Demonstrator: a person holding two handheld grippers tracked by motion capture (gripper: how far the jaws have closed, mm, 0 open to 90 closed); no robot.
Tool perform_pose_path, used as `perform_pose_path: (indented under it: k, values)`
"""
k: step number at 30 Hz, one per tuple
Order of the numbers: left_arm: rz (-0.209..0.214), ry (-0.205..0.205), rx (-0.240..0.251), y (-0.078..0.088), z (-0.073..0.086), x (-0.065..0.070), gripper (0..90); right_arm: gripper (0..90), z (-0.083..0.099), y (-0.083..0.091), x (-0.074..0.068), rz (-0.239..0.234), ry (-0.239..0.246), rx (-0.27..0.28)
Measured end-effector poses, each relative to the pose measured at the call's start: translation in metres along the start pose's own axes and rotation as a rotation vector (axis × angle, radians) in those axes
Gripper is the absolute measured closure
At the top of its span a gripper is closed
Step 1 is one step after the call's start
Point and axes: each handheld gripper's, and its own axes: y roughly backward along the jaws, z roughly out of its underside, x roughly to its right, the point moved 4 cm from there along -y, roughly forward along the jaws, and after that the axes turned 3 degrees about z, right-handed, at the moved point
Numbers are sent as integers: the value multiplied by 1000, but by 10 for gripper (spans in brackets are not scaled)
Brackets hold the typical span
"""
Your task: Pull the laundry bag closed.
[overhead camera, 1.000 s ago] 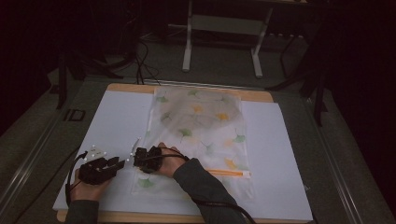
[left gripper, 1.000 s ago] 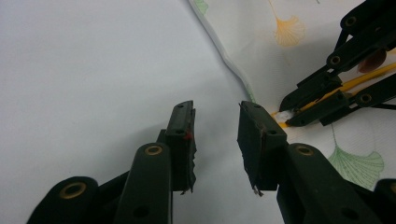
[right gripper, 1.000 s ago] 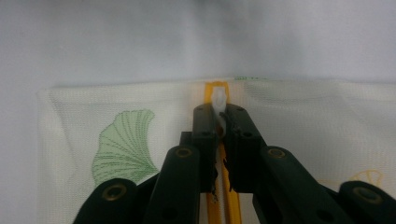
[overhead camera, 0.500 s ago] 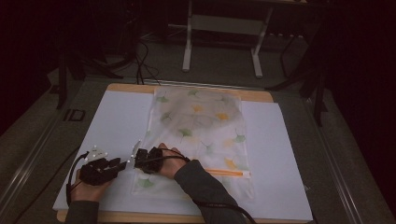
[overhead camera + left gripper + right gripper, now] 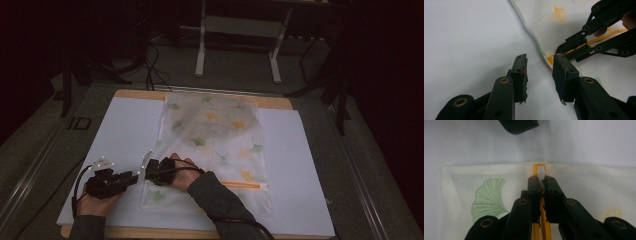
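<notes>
We see a wooden table (image 5: 280,103) covered by a white sheet (image 5: 125,130), set in a dark room; beyond its far edge, at the upper middle of the high view, a grey metal stand (image 5: 239,30) rises from a floor strewn with cables. On the sheet lies a translucent mesh zipper bag (image 5: 215,135) printed with green and yellow ginkgo leaves, running from the upper middle of the frame down to the lower middle, its orange zipper (image 5: 240,184) crossing near its lower end.

In the lower left of the high view the left gripper (image 5: 131,176) lies on bare sheet just beside the bag's left edge, and the right gripper (image 5: 148,167), reaching across from the right, sits over that same edge. In the right gripper view the right gripper (image 5: 542,186) has its jaws nearly together, clamped on the white zipper pull (image 5: 541,173) at the end of the orange zipper (image 5: 539,167). In the left gripper view the left gripper (image 5: 539,67) stands with jaws wide and nothing between them; they have just been opening. Its tips are just beside the bag's hem (image 5: 534,37) and the other gripper's tips.

The room past the table is too dark for us to read. The person's sleeve (image 5: 220,200) covers part of the bag's lower end, and what the bag holds, if anything, is perhaps only a hazy shape. The sheet stays open to the left and right of the bag.
</notes>
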Motion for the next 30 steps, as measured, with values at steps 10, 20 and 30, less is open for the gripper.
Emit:
perform_pose_path:
  k: [10,20,30]
  values:
    - [80,55,-53,-11,3,3,599,843,1,5,1,8,-2,21]
    - [157,81,-75,-22,3,9,596,843,3,8,1,10,-2,37]
    - [186,76,-136,-36,3,14,641,843,3,10,1,13,5,61]
